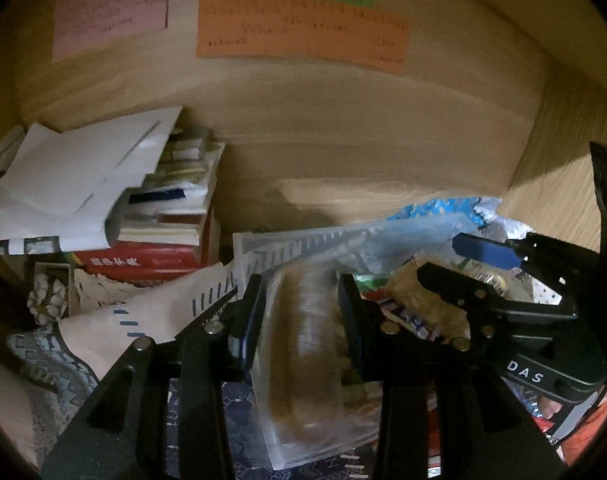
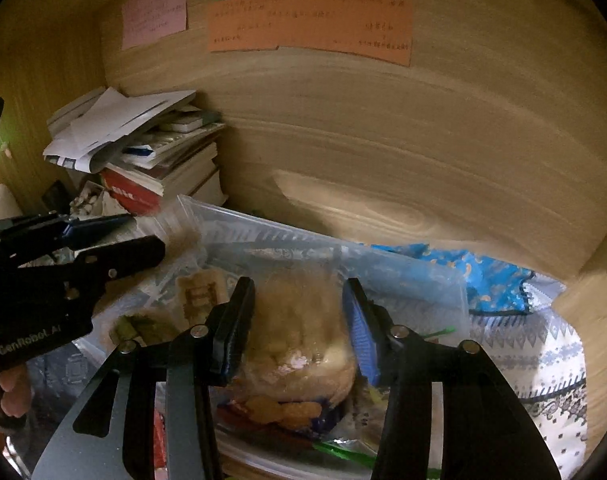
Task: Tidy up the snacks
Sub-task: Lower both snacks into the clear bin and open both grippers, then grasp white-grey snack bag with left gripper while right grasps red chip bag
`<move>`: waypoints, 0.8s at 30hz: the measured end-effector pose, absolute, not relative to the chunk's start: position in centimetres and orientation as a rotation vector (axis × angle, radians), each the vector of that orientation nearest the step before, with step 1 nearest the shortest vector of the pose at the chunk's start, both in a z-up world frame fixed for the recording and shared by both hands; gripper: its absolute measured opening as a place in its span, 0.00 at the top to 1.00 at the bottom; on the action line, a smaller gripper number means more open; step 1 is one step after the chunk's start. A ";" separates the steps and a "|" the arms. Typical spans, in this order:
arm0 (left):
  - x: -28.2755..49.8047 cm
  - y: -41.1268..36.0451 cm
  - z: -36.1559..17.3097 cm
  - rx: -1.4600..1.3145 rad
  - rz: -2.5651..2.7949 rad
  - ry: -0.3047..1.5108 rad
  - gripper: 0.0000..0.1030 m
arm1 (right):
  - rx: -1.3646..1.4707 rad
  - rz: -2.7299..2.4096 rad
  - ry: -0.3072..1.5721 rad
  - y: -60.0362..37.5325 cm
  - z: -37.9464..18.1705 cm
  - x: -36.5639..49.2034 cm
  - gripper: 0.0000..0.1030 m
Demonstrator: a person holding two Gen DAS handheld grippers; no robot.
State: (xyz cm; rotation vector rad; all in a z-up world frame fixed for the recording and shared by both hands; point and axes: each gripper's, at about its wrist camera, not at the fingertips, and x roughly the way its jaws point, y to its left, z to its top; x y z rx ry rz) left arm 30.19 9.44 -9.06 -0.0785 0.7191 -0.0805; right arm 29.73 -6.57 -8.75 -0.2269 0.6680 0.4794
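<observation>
My left gripper (image 1: pixel 299 304) is shut on a clear plastic pack of brown biscuits (image 1: pixel 307 364), held upright between its pads. My right gripper (image 2: pixel 299 304) is shut on a clear bag holding a round bun (image 2: pixel 303 344). Both hover over a heap of snacks in a clear plastic container (image 2: pixel 263 236). The right gripper shows in the left wrist view (image 1: pixel 459 256), close at the right. The left gripper shows in the right wrist view (image 2: pixel 143 236), at the left. A square biscuit (image 2: pixel 201 292) and a blue snack bag (image 2: pixel 483 276) lie in the heap.
A stack of books and loose papers (image 1: pixel 143 208) stands at the left against the wooden back wall (image 1: pixel 363 120). Pink, green and orange notes (image 1: pixel 299 28) are stuck high on the wall. A patterned cloth (image 2: pixel 543 360) covers the surface. A wooden side wall (image 1: pixel 563 168) closes the right.
</observation>
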 end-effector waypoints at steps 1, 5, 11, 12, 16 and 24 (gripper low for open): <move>30.0 9.5 -8.8 -0.083 -0.086 0.714 0.64 | -0.223 0.482 0.662 -6.7 -8.5 29.6 0.58; 28.9 9.6 -7.7 -0.074 -0.080 0.683 0.64 | -0.204 0.494 0.638 -7.3 -7.3 28.6 0.58; 25.9 9.3 -6.0 -0.046 -0.073 0.631 0.62 | -0.181 0.510 0.586 -8.3 -5.6 25.9 0.51; 25.3 9.3 -5.8 -0.043 -0.075 0.624 0.61 | -0.178 0.513 0.580 -8.5 -5.4 25.5 0.50; 22.5 9.1 -5.2 -0.027 -0.064 0.591 0.53 | -0.171 0.527 0.559 -9.0 -4.8 23.5 0.47; 18.4 9.6 -5.6 -0.032 -0.044 0.574 0.42 | -0.145 0.552 0.553 -10.0 -5.3 19.7 0.39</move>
